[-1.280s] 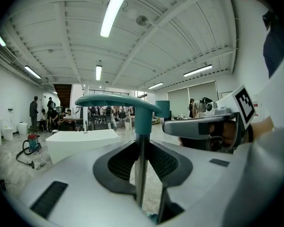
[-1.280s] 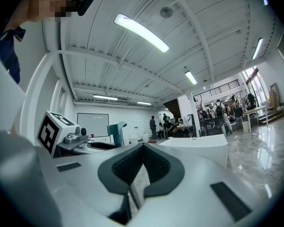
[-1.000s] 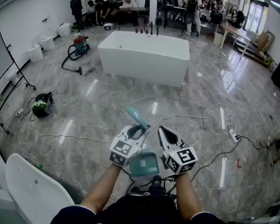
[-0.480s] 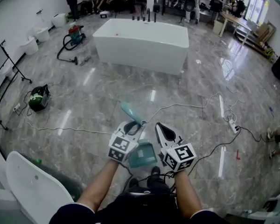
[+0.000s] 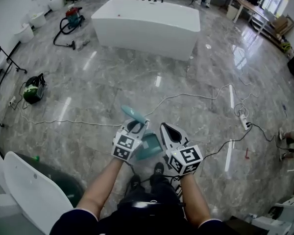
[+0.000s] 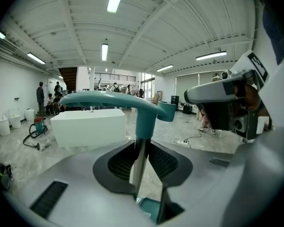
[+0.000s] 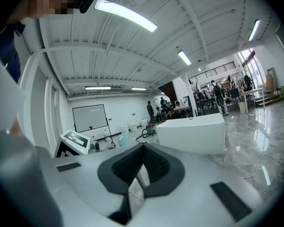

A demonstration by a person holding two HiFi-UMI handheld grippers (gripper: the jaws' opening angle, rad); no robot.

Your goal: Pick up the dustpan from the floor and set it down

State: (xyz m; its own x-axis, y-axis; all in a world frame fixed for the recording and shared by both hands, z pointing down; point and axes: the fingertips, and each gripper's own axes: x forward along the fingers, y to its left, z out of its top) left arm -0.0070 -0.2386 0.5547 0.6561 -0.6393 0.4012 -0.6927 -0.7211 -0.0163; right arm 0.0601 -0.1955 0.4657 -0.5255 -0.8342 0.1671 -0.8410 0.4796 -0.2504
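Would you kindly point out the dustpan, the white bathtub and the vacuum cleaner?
dustpan (image 5: 131, 113), head view, on its teal handle.
white bathtub (image 5: 142, 33), head view, on its near side wall.
vacuum cleaner (image 5: 74, 13), head view, on its canister body.

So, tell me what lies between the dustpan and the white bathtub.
Head view: bare marble floor, crossed by one thin white cable just beyond the dustpan, short of the bathtub.
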